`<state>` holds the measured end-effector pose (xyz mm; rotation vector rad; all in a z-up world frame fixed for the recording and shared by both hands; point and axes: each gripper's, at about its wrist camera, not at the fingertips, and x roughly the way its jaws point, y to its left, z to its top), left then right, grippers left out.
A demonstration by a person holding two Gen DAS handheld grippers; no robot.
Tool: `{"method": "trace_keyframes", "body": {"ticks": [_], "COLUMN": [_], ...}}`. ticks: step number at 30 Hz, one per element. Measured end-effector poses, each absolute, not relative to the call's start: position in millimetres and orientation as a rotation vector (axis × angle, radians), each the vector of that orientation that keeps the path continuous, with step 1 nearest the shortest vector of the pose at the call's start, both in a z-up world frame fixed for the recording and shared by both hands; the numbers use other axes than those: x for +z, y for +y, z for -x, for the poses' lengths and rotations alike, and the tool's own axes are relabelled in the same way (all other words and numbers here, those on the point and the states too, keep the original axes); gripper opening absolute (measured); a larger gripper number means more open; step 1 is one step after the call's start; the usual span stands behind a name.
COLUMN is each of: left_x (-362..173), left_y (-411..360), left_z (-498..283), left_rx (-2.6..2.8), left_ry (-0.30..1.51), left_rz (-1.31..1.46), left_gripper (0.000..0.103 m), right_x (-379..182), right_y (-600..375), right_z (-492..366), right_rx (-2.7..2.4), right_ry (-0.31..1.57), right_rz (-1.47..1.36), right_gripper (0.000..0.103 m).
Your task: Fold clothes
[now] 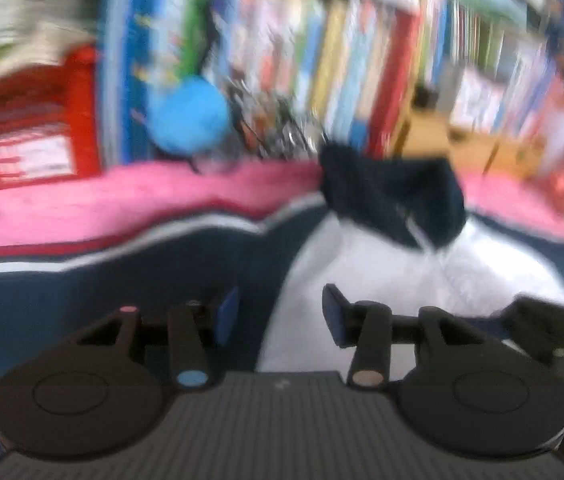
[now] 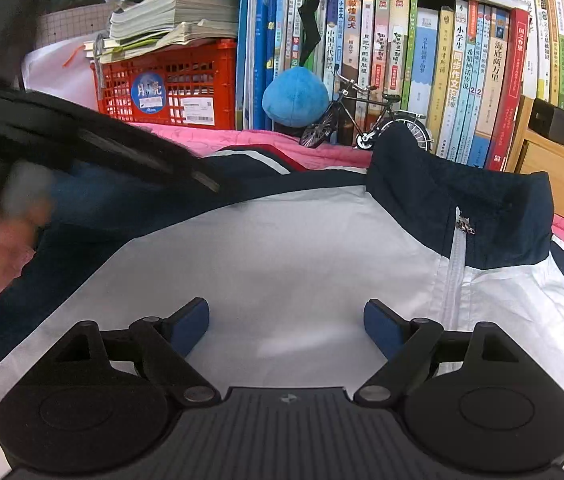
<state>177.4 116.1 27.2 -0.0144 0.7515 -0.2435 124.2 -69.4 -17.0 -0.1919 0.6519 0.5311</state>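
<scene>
Right gripper (image 2: 286, 326) jaws spread wide, nothing between, hovering over white chest panel of jacket (image 2: 282, 248). Left gripper (image 1: 277, 316) jaws part-open, nothing visibly pinched, view blurred, over navy/white seam. Jacket flat on pink blanket (image 2: 217, 138), navy collar (image 2: 458, 196) far right, bookshelf (image 2: 422, 60) beyond.

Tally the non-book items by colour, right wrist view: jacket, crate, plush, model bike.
Navy and white: 1, jacket
Red: 1, crate
Blue: 1, plush
Black: 1, model bike
Total: 4
</scene>
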Motion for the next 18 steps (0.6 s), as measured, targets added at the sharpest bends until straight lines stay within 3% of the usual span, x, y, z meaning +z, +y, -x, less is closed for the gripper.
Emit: {"method": "trace_keyframes", "body": {"ticks": [2, 5, 16, 17, 18], "left_x": [17, 7, 6, 8, 13], "left_y": [109, 127, 174, 167, 161], "left_z": [-187, -194, -220, -218, -212], "left_rx": [-0.176, -0.097, 0.230, 0.261, 0.278], "left_ry": [0.735, 0.695, 0.708, 0.709, 0.705], "left_rz": [-0.060, -0.039, -0.035, -0.086, -0.132], "left_gripper": [0.046, 0.080, 0.081, 0.073, 0.052], "right_x": [-17, -17, -17, -17, -17], "right_y": [-70, -71, -72, -72, -72], "right_z": [-124, -125, -125, -125, -125], "right_rx": [0.533, 0.534, 0.528, 0.525, 0.522], "right_ry": [0.652, 0.654, 0.664, 0.665, 0.666], "right_rz": [0.190, 0.187, 0.181, 0.182, 0.183], "right_gripper": [0.084, 0.085, 0.089, 0.090, 0.090]}}
